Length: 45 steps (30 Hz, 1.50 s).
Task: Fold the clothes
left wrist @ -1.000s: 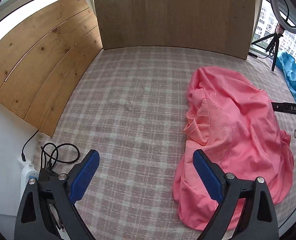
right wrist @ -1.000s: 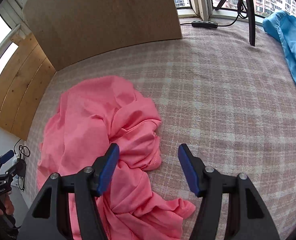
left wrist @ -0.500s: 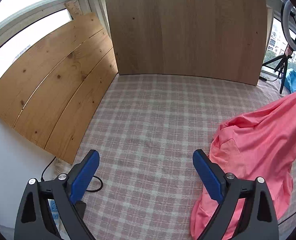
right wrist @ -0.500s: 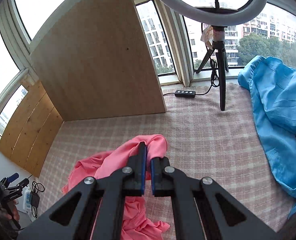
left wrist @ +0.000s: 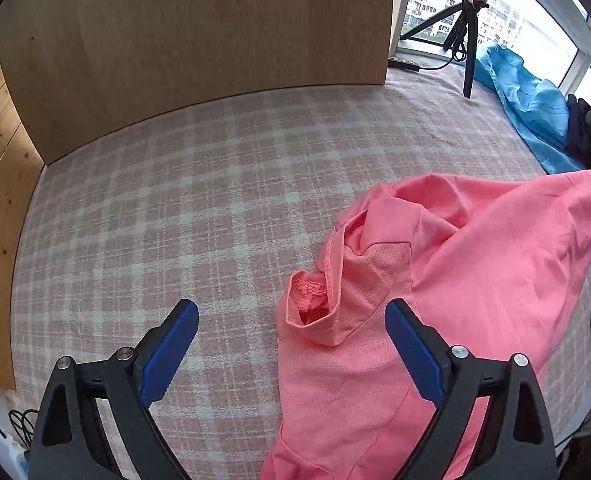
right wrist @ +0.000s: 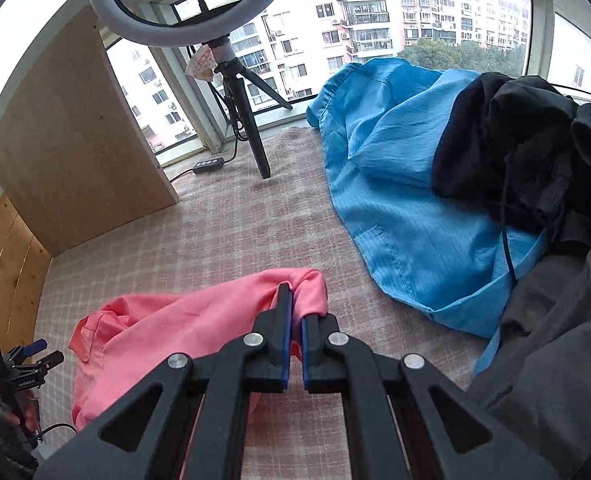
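A pink shirt (left wrist: 475, 264) lies crumpled on the plaid cloth (left wrist: 199, 200), its right part lifted toward the right edge. My left gripper (left wrist: 291, 336) is open and empty, just above the shirt's sleeve opening (left wrist: 311, 312). My right gripper (right wrist: 293, 320) is shut on a fold of the pink shirt (right wrist: 175, 328) and holds it up off the cloth. The left gripper also shows small in the right wrist view (right wrist: 39, 352) at the far left.
A blue garment (right wrist: 395, 184) and dark garments (right wrist: 535, 152) are piled at the right. A ring light on a tripod (right wrist: 239, 92) stands at the back by the window. Wooden boards (left wrist: 175, 32) wall the back and left. Cables (left wrist: 19, 420) lie at the left edge.
My right gripper closed on the pink shirt, lifted it and carried it to the right. My left gripper has come closer to the shirt's sleeve, still open.
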Each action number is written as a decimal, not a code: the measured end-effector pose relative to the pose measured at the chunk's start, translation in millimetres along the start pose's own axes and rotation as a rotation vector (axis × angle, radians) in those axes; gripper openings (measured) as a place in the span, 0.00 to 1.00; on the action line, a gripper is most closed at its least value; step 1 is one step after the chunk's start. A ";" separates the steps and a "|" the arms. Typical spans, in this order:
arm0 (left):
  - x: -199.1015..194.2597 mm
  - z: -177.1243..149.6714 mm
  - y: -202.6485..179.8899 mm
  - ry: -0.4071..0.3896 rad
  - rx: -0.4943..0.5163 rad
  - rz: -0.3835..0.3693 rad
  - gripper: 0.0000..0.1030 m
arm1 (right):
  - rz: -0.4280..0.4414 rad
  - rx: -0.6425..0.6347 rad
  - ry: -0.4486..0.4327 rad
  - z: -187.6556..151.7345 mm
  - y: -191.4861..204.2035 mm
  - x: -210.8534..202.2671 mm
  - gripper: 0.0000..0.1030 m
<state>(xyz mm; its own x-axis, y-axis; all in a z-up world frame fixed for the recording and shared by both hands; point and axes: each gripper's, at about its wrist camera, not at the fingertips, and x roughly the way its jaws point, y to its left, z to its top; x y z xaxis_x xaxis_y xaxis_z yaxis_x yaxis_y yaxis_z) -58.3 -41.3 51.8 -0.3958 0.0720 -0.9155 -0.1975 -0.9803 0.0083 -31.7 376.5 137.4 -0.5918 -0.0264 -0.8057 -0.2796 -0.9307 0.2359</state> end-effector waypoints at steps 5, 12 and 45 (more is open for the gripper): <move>0.5 12.4 -2.1 0.004 -0.011 0.034 0.00 | 0.005 -0.025 0.004 -7.0 7.1 4.9 0.04; -86.9 -8.2 67.2 -0.165 -0.084 -0.011 0.00 | 0.078 -0.061 -0.029 2.3 24.8 -7.9 0.04; -111.0 -71.8 115.7 -0.143 -0.240 -0.021 0.02 | 0.187 -0.197 0.117 -38.0 77.2 23.7 0.05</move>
<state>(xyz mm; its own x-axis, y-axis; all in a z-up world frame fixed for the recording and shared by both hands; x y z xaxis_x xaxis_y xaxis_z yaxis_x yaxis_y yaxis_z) 27.2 -175.9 125.5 -0.5199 0.1014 -0.8482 0.0043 -0.9926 -0.1212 -38.6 290.2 115.9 -0.5245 -0.2359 -0.8181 -0.0144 -0.9583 0.2855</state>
